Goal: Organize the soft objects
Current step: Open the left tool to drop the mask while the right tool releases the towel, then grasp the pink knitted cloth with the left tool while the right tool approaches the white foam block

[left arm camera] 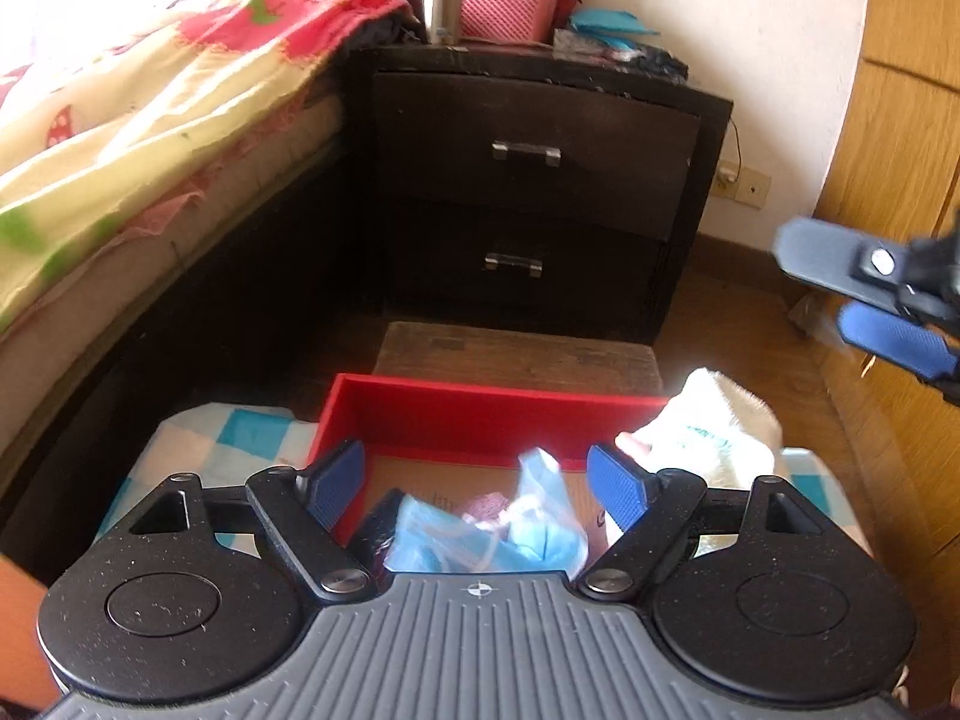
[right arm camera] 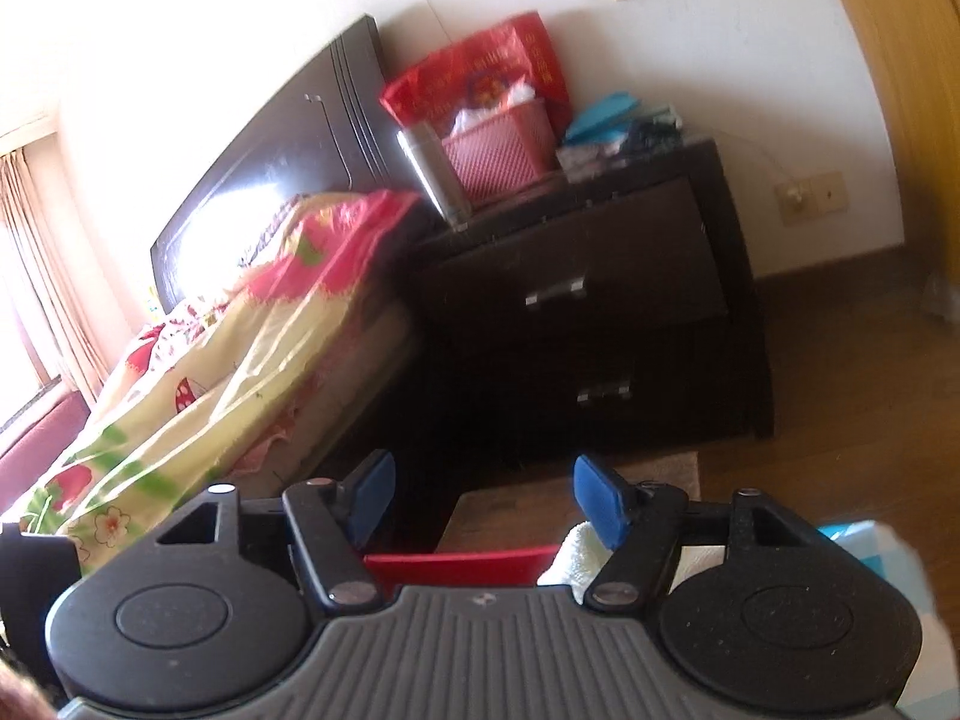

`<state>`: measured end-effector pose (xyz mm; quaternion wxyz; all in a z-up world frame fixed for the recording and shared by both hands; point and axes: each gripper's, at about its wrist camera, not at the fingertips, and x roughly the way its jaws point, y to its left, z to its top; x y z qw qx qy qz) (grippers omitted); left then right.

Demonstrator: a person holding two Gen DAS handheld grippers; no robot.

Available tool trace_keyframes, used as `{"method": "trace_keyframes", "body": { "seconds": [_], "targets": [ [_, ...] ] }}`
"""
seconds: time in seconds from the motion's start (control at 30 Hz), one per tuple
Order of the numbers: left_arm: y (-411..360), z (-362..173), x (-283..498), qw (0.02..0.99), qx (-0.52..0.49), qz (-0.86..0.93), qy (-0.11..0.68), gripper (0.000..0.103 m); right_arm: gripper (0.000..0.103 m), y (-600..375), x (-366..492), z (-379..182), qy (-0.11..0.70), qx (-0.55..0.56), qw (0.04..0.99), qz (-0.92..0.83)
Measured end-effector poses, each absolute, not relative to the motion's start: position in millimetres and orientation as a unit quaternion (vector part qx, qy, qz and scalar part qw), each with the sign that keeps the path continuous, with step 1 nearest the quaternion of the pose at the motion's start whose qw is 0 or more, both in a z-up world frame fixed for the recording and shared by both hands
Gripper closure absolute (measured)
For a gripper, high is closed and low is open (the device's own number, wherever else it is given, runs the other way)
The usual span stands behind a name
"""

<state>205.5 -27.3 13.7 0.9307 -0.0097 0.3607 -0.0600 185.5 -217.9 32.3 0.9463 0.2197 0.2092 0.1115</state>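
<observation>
Left gripper hangs released over the red box; the blue bag lies loose inside, just below its pads, nothing pinched. We judge a careless lift could snag the plastic and drag it out. The white towel droops over the box's right rim and may slide off. Right gripper is released too, empty, above that rim; a low pass could knock the towel down.

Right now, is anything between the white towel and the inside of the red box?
Nothing visible blocks it. The white towel lies draped at the right end of the red box, whose top is open. A blue plastic bag already lies inside, under the open left hand-held gripper, leaving bare floor toward the back wall.
</observation>
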Motion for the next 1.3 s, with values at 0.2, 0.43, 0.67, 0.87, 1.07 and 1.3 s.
{"method": "trace_keyframes", "body": {
  "seconds": [0.2, 0.43, 0.67, 0.87, 1.07, 1.3],
  "targets": [
    [-25.1, 36.6, 179.1, 0.933, 0.014, -0.056, 0.356, 0.023, 0.054, -225.7, 161.1, 48.1, 0.224, 0.223, 0.944, 0.095],
    [-15.2, 56.4, 138.6, 0.934, 0.009, -0.067, 0.351, 0.018, 0.051, -230.1, 130.1, 61.5, 0.247, 0.227, 0.939, 0.082],
    [0.0, 37.6, 100.4, 0.921, 0.018, -0.058, 0.384, 0.018, 0.049, -226.0, 92.8, 78.3, 0.247, 0.203, 0.943, 0.088],
    [24.3, 31.8, 84.6, 0.916, -0.006, -0.048, 0.398, 0.018, 0.047, -223.0, 69.7, 75.0, 0.259, 0.194, 0.942, 0.092],
    [31.6, 14.9, 77.9, 0.903, -0.014, -0.057, 0.426, 0.018, 0.047, -214.0, 53.5, 66.9, 0.276, 0.17, 0.941, 0.095],
    [37.9, -5.4, 76.4, 0.885, -0.04, -0.063, 0.459, 0.018, 0.047, -216.5, 37.0, 52.6, 0.295, 0.158, 0.938, 0.09]
  ]
}}
